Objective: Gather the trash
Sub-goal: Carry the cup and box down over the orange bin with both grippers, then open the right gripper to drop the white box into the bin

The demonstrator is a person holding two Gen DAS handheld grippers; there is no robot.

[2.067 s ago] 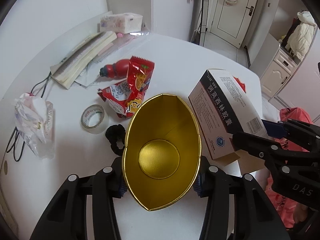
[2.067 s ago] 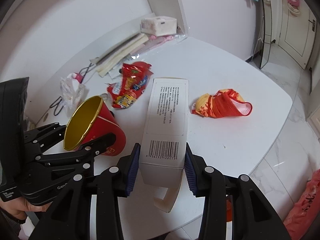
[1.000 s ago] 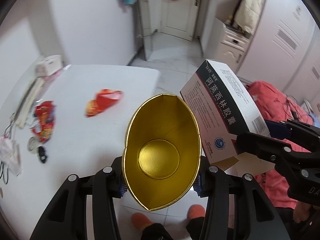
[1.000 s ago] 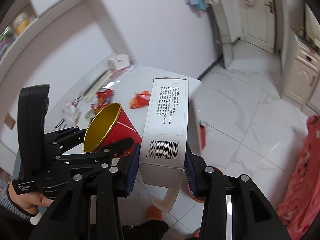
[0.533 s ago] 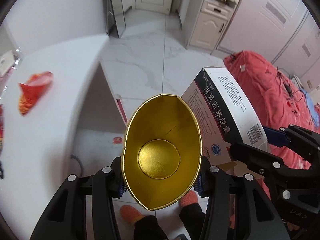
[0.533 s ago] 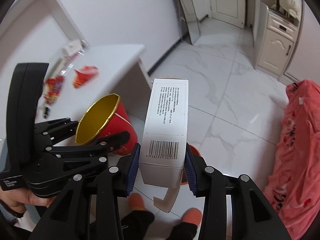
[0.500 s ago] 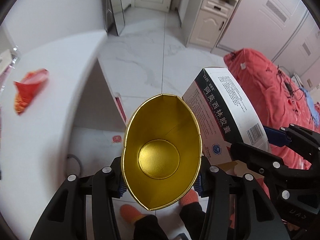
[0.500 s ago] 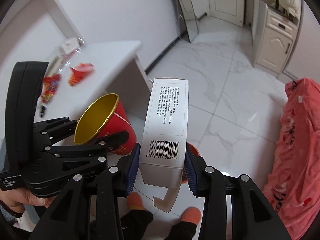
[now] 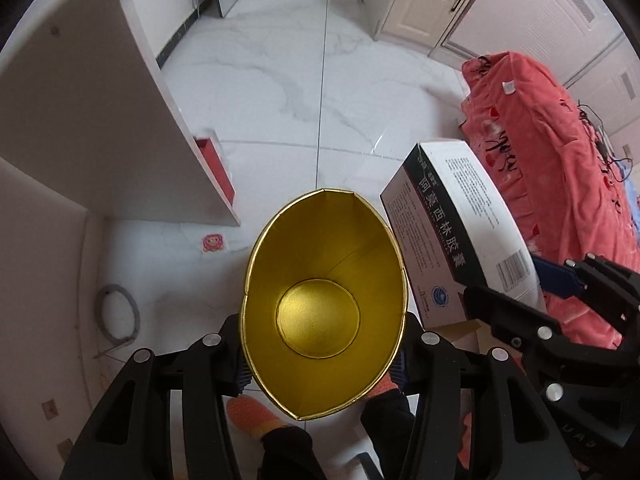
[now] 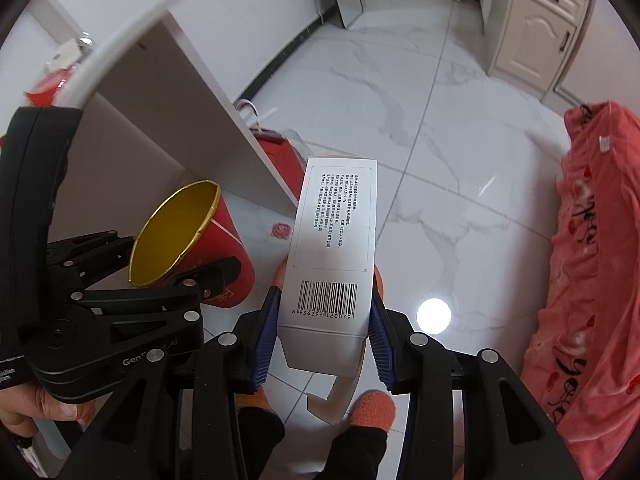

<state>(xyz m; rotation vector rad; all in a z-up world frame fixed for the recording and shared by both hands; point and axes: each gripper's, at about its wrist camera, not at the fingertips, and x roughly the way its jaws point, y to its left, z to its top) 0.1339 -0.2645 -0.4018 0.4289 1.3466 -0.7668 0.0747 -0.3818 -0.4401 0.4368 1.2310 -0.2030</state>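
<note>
My left gripper (image 9: 322, 360) is shut on a red paper cup with a gold inside (image 9: 320, 304), mouth facing the camera, held over the floor. The cup also shows in the right wrist view (image 10: 188, 240), left of the box. My right gripper (image 10: 322, 332) is shut on a white medicine box (image 10: 334, 240) with a barcode and an open bottom flap. The box also shows in the left wrist view (image 9: 460, 232), right of the cup.
A white table's side panel (image 9: 100, 120) stands on the left, with a red bin (image 10: 280, 160) behind its edge. The white marble floor (image 9: 300, 80) lies below. A pink bedspread (image 9: 552, 168) is on the right. The person's orange slippers (image 10: 372, 408) are beneath the grippers.
Both grippers have swung away from the tabletop and tilted down toward the floor beside the table. The cup and the box stay gripped.
</note>
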